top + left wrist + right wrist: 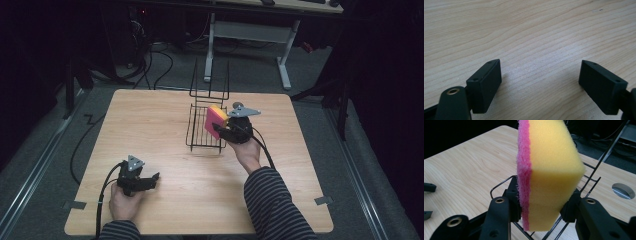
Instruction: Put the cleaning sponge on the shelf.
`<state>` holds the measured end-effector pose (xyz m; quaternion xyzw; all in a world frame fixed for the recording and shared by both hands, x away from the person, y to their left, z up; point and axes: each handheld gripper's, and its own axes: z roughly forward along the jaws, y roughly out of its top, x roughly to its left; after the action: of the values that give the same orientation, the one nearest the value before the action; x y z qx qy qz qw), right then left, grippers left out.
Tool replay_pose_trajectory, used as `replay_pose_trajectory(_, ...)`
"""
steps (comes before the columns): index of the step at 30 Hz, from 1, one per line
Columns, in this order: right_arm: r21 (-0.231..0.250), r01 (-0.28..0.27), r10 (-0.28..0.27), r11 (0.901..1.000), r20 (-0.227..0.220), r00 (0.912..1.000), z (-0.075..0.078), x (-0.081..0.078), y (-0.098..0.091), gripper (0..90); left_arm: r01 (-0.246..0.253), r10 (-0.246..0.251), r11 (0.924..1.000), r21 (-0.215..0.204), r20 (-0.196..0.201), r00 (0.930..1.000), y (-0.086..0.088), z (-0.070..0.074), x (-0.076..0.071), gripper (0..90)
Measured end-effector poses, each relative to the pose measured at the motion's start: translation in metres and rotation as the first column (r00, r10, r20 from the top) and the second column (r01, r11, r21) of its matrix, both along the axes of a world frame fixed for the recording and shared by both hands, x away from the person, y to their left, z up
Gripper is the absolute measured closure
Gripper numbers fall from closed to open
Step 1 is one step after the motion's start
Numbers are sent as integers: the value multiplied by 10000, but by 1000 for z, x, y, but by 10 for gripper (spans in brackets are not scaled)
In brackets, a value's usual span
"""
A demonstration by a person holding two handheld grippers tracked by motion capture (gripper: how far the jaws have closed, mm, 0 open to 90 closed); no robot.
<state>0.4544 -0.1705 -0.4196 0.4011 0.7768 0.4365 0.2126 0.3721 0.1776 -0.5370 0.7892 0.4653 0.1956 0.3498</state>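
Observation:
A yellow sponge with a pink scouring side [216, 120] [549, 175] stands on edge between the jaws of my right gripper [224, 127] [541, 207], which is shut on it. The sponge hangs over the right side of a black wire rack [205, 127] [596, 170] at the table's middle. My left gripper [150, 180] [541, 82] rests low over the bare wood near the front left, its jaws wide open with nothing between them.
The rack has a tall wire back [210, 80] on its far side. A round metal grommet [623, 190] is set in the wooden table [165, 115]. Beyond the table stand a white desk frame [250, 35] and floor cables [150, 65].

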Motion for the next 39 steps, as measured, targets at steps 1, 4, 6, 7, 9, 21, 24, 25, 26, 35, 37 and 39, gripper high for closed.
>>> replay_pose_trajectory(1,0,0,0,10000,0,10000,0,0,0,610,0,0,10000,0,0,10000,0,0,0,188)
replay_pose_trajectory(4,-218,14,-16,9998,-59,10000,-6,5,3,609,0,0,10000,-10,3,10000,0,0,0,188)
replay_pose_trajectory(6,-249,32,-36,9997,-170,9998,-9,6,5,609,0,0,10000,-8,2,10000,0,0,0,188)
replay_pose_trajectory(7,-330,-12,7,9995,-149,9999,-11,7,5,609,1,-1,10000,-8,1,10000,0,0,0,188)
replay_pose_trajectory(9,-427,11,-21,9991,-231,9997,-14,9,7,608,-1,1,10000,-10,3,10000,0,0,0,188)
replay_pose_trajectory(21,-832,-77,46,9965,-376,9993,-31,18,14,607,-1,1,10000,-7,2,10000,0,0,0,188)
replay_pose_trajectory(24,-878,-69,30,9961,-451,9990,-35,19,16,607,0,0,10000,-5,2,10000,0,0,0,188)
replay_pose_trajectory(25,-918,-94,55,9957,-430,9991,-36,19,16,607,2,-2,10000,-5,2,10000,0,0,0,188)
replay_pose_trajectory(26,-952,-106,67,9954,-411,9991,-36,19,16,607,1,-1,10000,-7,0,10000,0,0,0,188)
replay_pose_trajectory(35,-948,-60,3,9955,-605,9982,-42,22,16,607,-1,1,10000,-5,2,10000,0,0,0,189)
replay_pose_trajectory(37,-949,-92,38,9954,-570,9984,-42,22,16,607,0,0,10000,-7,2,10000,0,0,0,189)
replay_pose_trajectory(39,-956,-96,42,9954,-571,9984,-42,22,16,606,-1,1,10000,-6,3,10000,0,0,0,188)
